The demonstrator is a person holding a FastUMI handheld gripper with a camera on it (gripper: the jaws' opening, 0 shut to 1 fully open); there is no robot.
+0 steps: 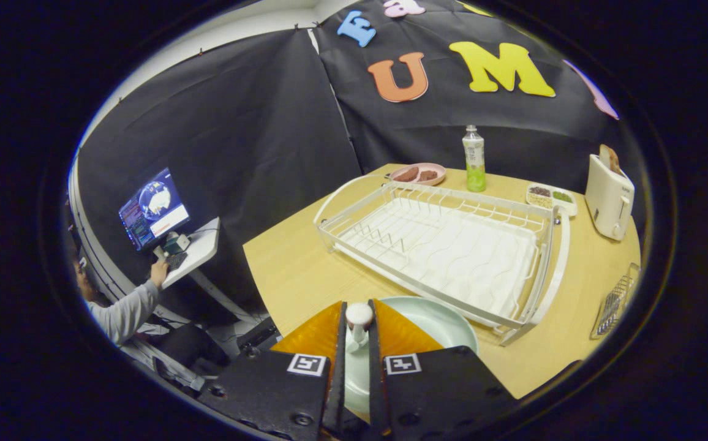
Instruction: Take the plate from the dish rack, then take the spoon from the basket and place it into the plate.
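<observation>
Claw point(358, 334) grips spoon point(358, 323) above plate point(436, 321).

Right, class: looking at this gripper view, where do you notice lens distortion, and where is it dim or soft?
Gripper view: the fisheye bows the dish rack and table edge; the person at the monitor sits in dim light; the claw, shut on the spoon over the plate, looks slightly soft.

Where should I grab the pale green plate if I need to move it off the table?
Judging by its pose, take the plate by its raised rim on the bare side toward the dish rack, coming from above. It lies flat on the table, and the gripper, shut on the spoon, covers the near side.
</observation>
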